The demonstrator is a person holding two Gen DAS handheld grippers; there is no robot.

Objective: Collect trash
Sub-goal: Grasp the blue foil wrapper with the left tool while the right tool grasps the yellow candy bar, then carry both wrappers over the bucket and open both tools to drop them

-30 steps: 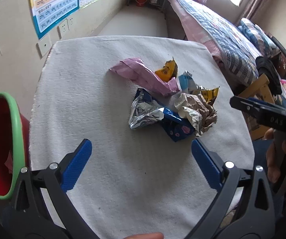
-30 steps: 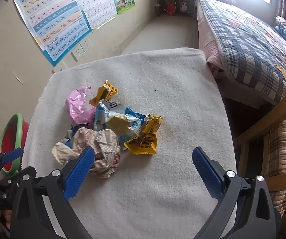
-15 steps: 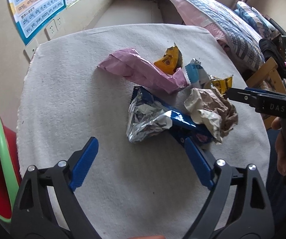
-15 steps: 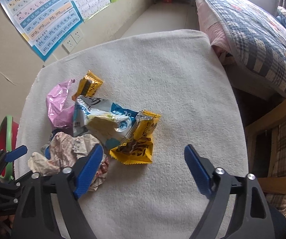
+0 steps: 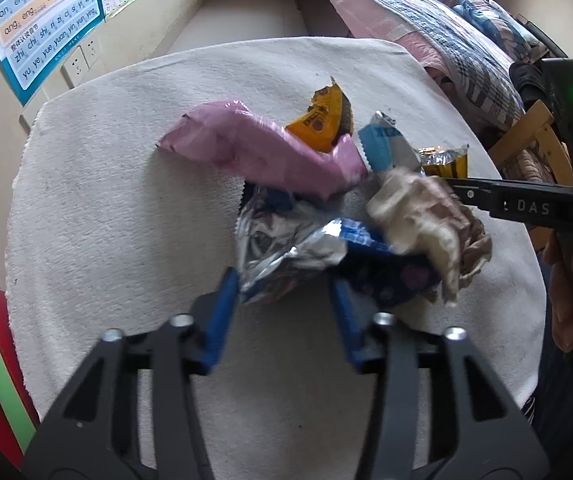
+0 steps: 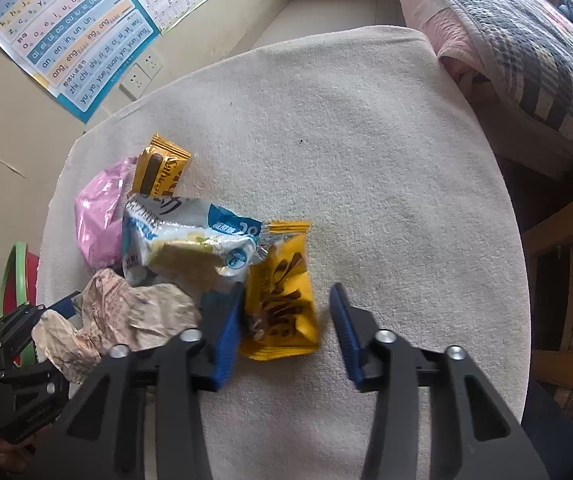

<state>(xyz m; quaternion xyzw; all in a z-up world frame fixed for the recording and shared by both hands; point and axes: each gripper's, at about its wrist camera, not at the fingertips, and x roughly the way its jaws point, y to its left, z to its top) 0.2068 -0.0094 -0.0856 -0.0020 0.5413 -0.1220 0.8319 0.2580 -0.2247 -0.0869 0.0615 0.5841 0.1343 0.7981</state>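
My left tongs (image 5: 284, 292) are closing around the silver-blue wrapper (image 5: 286, 248); my right tongs (image 6: 286, 312) are closing around the yellow wrapper (image 6: 282, 296)

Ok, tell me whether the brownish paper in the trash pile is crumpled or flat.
Crumpled. The brownish paper is a wrinkled wad, bunched up with deep creases, beside the yellow snack wrapper on the white cloth.
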